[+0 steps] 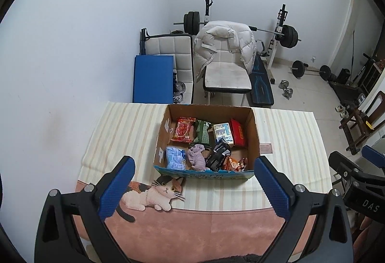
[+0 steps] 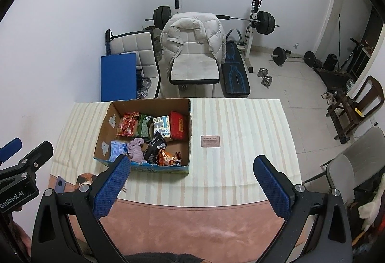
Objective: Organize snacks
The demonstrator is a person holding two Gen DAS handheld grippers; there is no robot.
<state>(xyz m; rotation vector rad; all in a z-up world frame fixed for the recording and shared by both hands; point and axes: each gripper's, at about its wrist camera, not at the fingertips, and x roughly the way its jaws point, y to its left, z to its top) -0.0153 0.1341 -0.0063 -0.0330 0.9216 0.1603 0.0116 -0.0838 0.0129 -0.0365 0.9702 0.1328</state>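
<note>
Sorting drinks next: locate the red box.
In both wrist views, the red box sits in the cardboard box's far right corner, beside the white-and-blue carton.

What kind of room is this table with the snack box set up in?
Most likely a spare room at home used as a gym. Behind the table with the cardboard snack box stand a loaded barbell on a rack, a weight bench and dumbbells on the tiled floor.

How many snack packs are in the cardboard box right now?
8 visible. Back row: red packet, green packet, white carton, red box. Front row: blue pack, lilac bag, black pouch, orange packet. More may be underneath.
</note>
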